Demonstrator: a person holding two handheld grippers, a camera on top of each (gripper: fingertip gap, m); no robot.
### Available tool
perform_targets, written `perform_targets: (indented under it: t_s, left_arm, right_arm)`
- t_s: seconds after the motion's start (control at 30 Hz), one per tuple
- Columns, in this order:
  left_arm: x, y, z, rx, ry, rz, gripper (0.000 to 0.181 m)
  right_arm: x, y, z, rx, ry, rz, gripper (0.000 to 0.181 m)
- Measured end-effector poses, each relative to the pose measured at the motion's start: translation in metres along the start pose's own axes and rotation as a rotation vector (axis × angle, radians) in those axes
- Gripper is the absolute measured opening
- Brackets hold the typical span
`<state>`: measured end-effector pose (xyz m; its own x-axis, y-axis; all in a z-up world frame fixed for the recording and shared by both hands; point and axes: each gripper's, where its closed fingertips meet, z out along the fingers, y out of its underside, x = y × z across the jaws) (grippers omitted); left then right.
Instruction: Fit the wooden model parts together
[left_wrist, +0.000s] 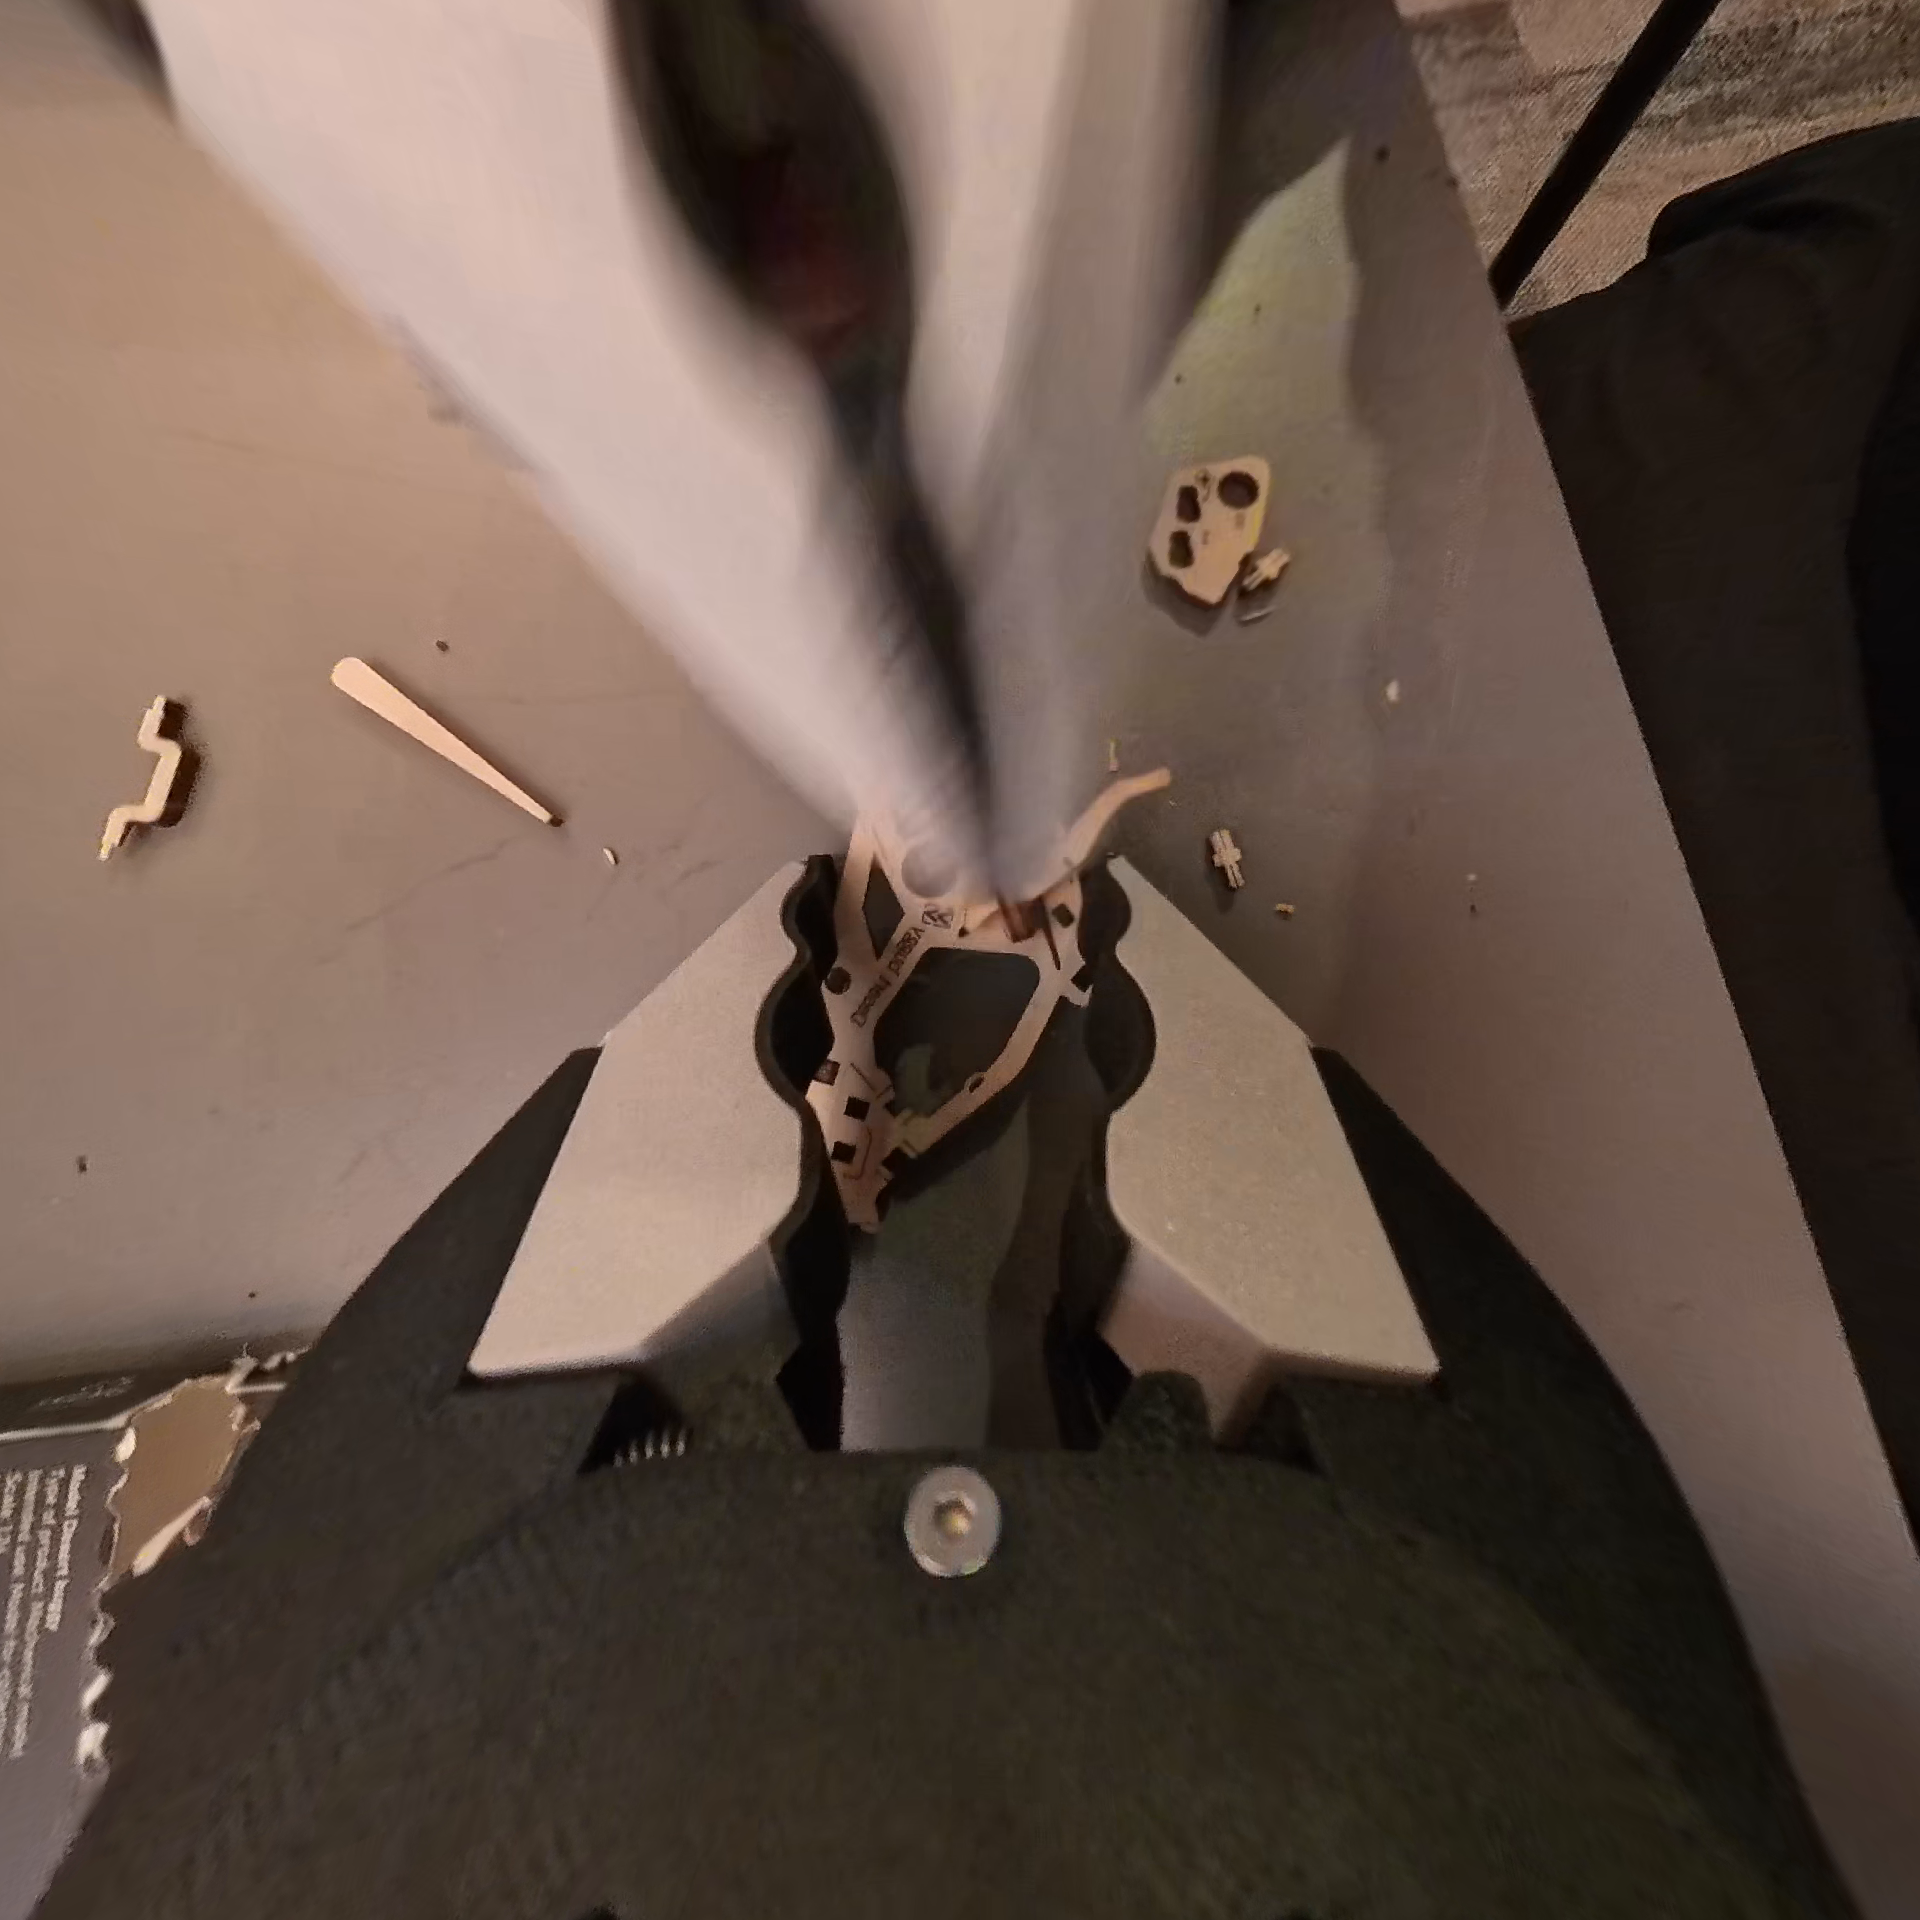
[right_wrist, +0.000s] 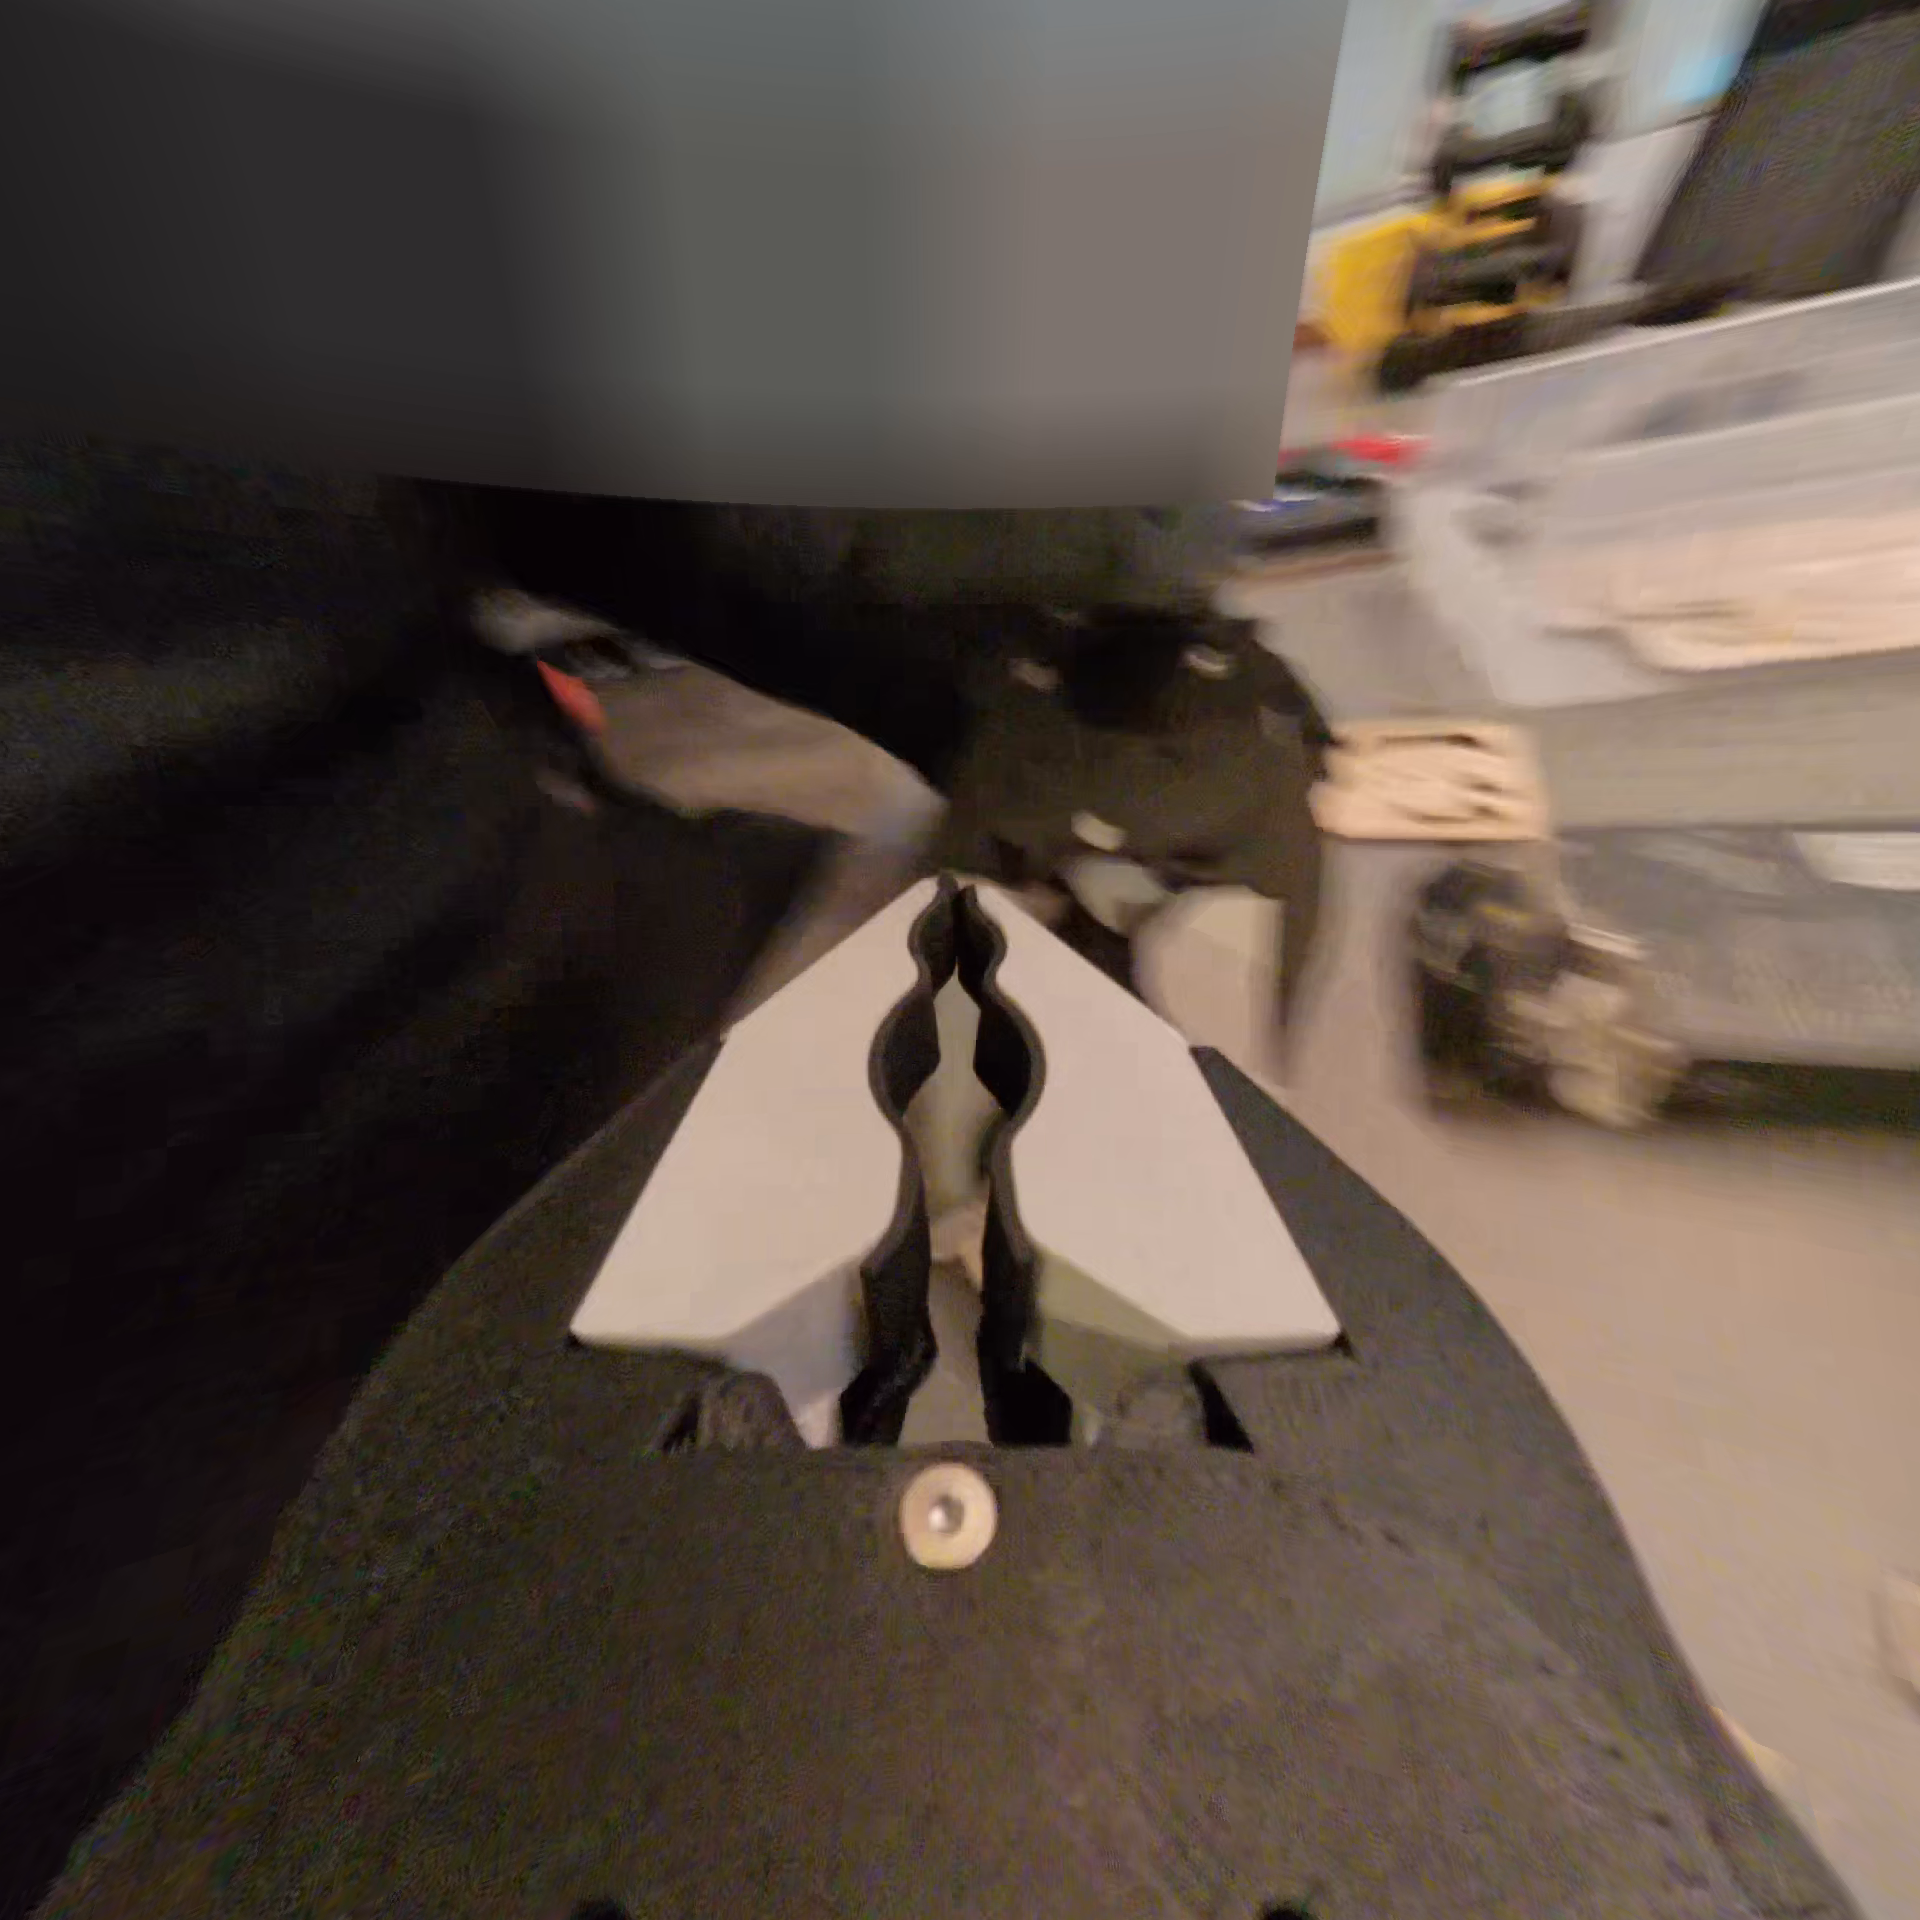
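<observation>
The flat wooden frame piece (left_wrist: 940, 1023), full of cut-outs, sits clamped between the fingers of the left gripper (left_wrist: 961, 883), above the grey table (left_wrist: 364, 1039). The blurred right gripper (left_wrist: 914, 665) meets its top edge from 12 o'clock, beside a thin curved strip (left_wrist: 1117, 805). In its own view the right gripper (right_wrist: 951, 899) has its tips pressed together; whether they pinch something I cannot tell. Loose parts lie around: a tapered stick (left_wrist: 442, 740) and a stepped piece (left_wrist: 156, 774) at 9 o'clock, a plate with holes (left_wrist: 1210, 525) at 1 o'clock.
</observation>
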<state>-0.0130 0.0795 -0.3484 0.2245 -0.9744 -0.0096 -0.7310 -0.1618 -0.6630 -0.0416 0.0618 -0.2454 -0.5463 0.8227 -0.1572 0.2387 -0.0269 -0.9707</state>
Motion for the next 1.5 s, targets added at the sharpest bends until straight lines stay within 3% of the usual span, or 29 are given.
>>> perform_targets:
  t_s: [0.03,0.13,0.37,0.57,0.8,1.0,1.27,1.5]
  left_arm:
    - [0.001,0.001,-0.001,-0.022,-0.006,0.009,0.047]
    - [-0.001,0.002,-0.002,-0.029,0.000,-0.005,0.047]
    - [-0.009,-0.001,-0.005,-0.076,-0.105,-0.064,0.046]
    - [-0.008,0.000,-0.001,-0.048,-0.106,-0.103,0.047]
    - [-0.007,0.007,-0.014,-0.097,-0.094,-0.102,0.076]
    - [-0.004,0.020,-0.020,-0.133,-0.110,-0.182,0.061]
    - [0.018,0.011,-0.019,-0.090,-0.213,-0.356,0.058]
    - [0.009,0.017,-0.018,-0.043,-0.352,-0.471,0.050]
  right_arm:
    - [0.010,0.021,-0.001,-0.132,0.073,-0.092,0.000]
    - [0.001,0.025,0.002,-0.187,0.077,-0.168,0.000]
    - [0.017,0.041,-0.024,-0.298,0.190,-0.058,0.022]
    - [0.010,0.073,-0.027,-0.415,0.241,0.000,0.023]
    - [0.007,0.073,-0.026,-0.446,0.262,0.003,0.022]
    - [0.005,0.090,-0.025,-0.538,0.294,0.069,0.018]
    - [0.049,0.084,-0.028,-0.545,0.449,0.064,0.018]
    - [0.018,0.070,-0.034,-0.548,0.449,0.133,0.030]
